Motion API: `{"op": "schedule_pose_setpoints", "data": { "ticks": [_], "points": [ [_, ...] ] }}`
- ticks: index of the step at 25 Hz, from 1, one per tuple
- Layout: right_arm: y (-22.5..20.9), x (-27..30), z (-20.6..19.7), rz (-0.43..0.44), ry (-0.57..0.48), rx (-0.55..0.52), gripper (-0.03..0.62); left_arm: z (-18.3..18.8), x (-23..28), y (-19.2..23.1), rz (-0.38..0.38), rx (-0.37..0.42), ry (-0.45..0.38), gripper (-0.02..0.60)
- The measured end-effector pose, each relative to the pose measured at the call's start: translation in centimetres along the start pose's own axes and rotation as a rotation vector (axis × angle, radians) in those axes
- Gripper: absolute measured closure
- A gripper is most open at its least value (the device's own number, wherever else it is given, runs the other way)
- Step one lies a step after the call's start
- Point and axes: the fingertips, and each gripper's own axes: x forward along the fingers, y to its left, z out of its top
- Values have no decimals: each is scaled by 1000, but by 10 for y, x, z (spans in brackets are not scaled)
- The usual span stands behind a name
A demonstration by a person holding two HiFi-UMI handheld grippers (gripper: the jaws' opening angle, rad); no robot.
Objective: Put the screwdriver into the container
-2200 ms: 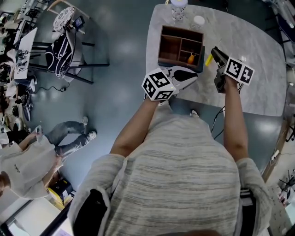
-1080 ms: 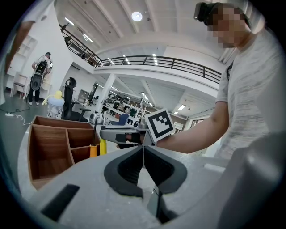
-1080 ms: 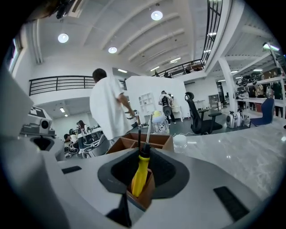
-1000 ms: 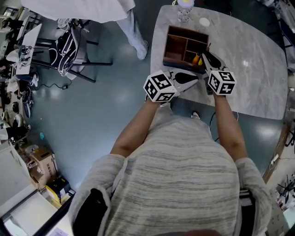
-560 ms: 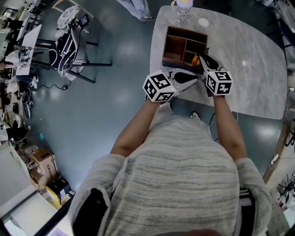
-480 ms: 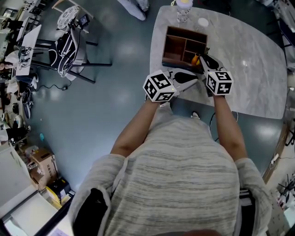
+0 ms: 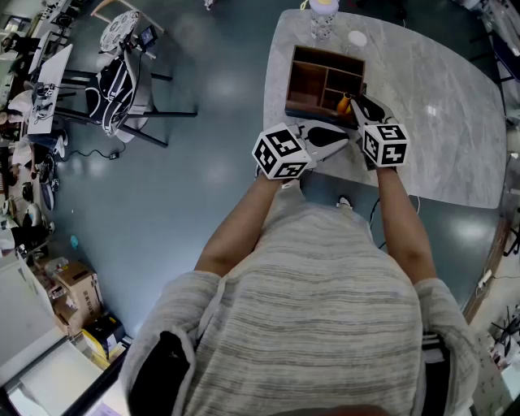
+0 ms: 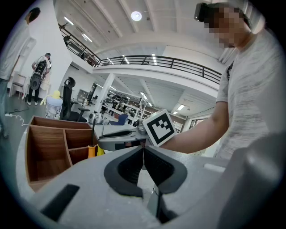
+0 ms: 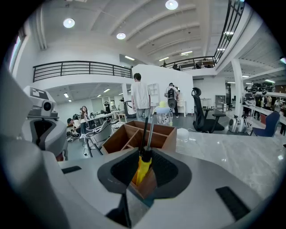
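A wooden container [image 7: 294, 81] with several compartments stands on the marble table [image 7: 439, 122]. My right gripper [image 7: 355, 104] is at its near right corner, shut on a yellow-handled screwdriver [image 9: 142, 167]. The screwdriver stands upright, shaft up, with its handle low in the near right compartment. An orange-handled screwdriver [image 7: 344, 104] stands in the same compartment, right beside it. My left gripper [image 7: 345, 134] lies near the table's front edge, just in front of the container, with its jaws shut and nothing between them. In the left gripper view both handles [image 8: 94, 150] show past the container's wall [image 8: 44, 152].
A clear bottle [image 7: 322, 18] and a small white lid [image 7: 356, 38] stand behind the container at the table's far edge. A black chair with a bag [image 7: 110, 89] stands on the floor to the left. Boxes and clutter [image 7: 77, 301] line the floor's left side.
My right gripper carried the yellow screwdriver left to the container's near right compartment, then held almost still over the last second. A passer-by has left the view. The left gripper stayed put.
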Motion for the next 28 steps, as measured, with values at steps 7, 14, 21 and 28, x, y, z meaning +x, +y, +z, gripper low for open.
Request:
{"op": "schedule_pose_setpoints", "data": {
  "ticks": [7,14,21,28],
  "points": [
    [-2,-4,6,-3,-23,13,519,1,3,-2,-7,6,0,563],
    [-5,-11,8,-6,-39,21,519,2,6,-1,-10,10,0,563],
    [-3,-21,15,4,-65,32,519,3,8,-1,-13,14,2,563],
    [6,-29,22,29,-97,43,519,3,8,5,-7,14,5,563]
  ]
}}
